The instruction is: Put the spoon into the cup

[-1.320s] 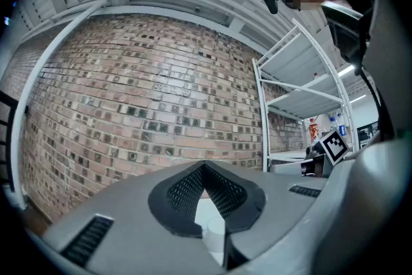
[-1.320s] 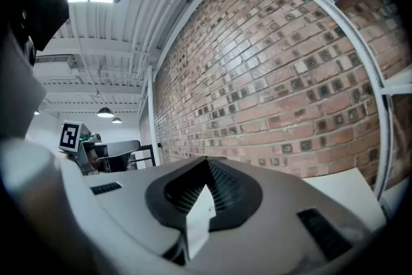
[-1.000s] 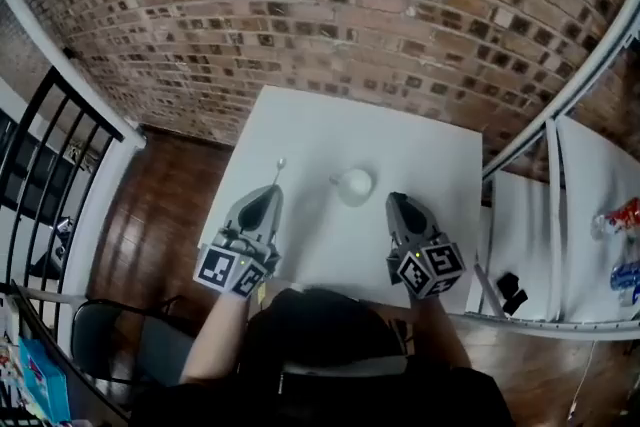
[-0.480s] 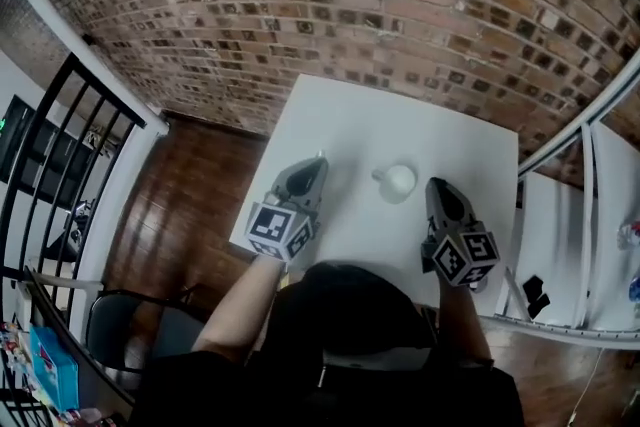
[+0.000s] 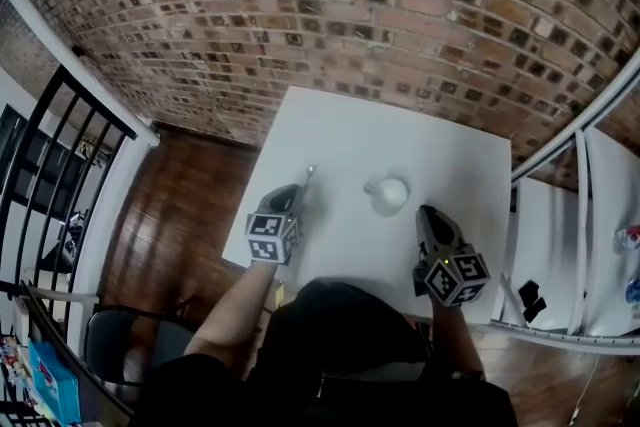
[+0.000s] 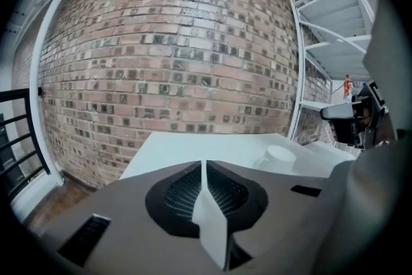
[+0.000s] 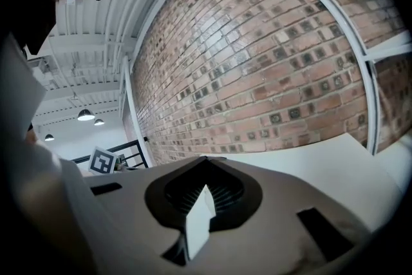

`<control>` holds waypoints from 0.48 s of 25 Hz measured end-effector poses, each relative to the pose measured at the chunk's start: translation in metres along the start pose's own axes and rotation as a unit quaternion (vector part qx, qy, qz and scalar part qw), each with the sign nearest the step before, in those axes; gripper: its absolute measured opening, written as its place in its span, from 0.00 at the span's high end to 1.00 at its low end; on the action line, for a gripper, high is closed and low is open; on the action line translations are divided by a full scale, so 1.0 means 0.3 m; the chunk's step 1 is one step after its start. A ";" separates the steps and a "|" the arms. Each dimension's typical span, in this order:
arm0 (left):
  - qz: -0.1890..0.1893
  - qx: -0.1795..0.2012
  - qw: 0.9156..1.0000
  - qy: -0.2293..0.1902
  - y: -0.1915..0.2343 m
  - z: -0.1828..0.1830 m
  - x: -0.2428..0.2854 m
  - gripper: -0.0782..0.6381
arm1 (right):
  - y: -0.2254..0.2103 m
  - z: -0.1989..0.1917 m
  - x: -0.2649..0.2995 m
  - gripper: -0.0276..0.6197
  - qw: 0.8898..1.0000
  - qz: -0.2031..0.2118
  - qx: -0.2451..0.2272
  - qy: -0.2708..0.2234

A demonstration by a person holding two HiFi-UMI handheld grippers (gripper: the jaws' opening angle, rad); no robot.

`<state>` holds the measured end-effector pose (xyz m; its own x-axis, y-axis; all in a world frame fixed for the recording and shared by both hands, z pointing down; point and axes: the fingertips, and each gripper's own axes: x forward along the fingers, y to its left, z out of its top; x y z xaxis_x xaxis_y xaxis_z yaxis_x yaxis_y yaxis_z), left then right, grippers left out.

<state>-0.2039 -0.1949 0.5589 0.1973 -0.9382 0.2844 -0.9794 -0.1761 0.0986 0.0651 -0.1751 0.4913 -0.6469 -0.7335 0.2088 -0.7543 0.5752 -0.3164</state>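
white square table (image 5: 400, 135): closed, empty left gripper (image 5: 296, 191) aims at slim metal spoon (image 5: 308, 177) left of small white cup (image 5: 388, 194), likely for pickup; closed right gripper (image 5: 426, 212) waits right of cup.

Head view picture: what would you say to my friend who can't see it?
Seen from above, a person holds two grippers over a white table by a brick wall. A small spoon lies just ahead of the left gripper, and a white cup stands between that spoon and the right gripper.
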 end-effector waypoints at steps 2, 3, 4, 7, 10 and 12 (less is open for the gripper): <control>0.004 -0.010 1.000 0.029 0.006 -0.070 0.017 0.82 | -0.006 -0.033 -0.005 0.95 1.000 -0.004 0.007 0.013; 0.004 -0.016 0.999 0.042 0.007 -0.099 0.025 0.79 | -0.009 -0.047 -0.008 0.95 1.000 -0.005 0.010 0.019; 0.004 -0.018 0.998 0.055 0.008 -0.129 0.034 0.72 | -0.013 -0.059 -0.012 0.95 1.000 -0.007 0.013 0.024; 0.011 -0.006 0.995 0.103 0.022 -0.225 0.062 0.55 | -0.026 -0.081 -0.022 0.95 0.999 -0.007 0.022 0.033; 0.013 0.003 0.989 0.149 0.039 -0.309 0.085 0.41 | -0.024 -0.077 -0.016 0.95 0.999 0.003 0.012 0.041; 0.005 0.001 0.985 0.172 0.033 -0.355 0.093 0.41 | -0.027 -0.072 -0.016 0.95 0.999 0.002 0.002 0.042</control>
<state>-0.2036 -0.1911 0.6694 0.1893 -0.7835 0.5918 -0.9816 -0.1674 0.0924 0.0719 -0.1684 0.5129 -0.6575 -0.6977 0.2844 -0.7511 0.5768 -0.3213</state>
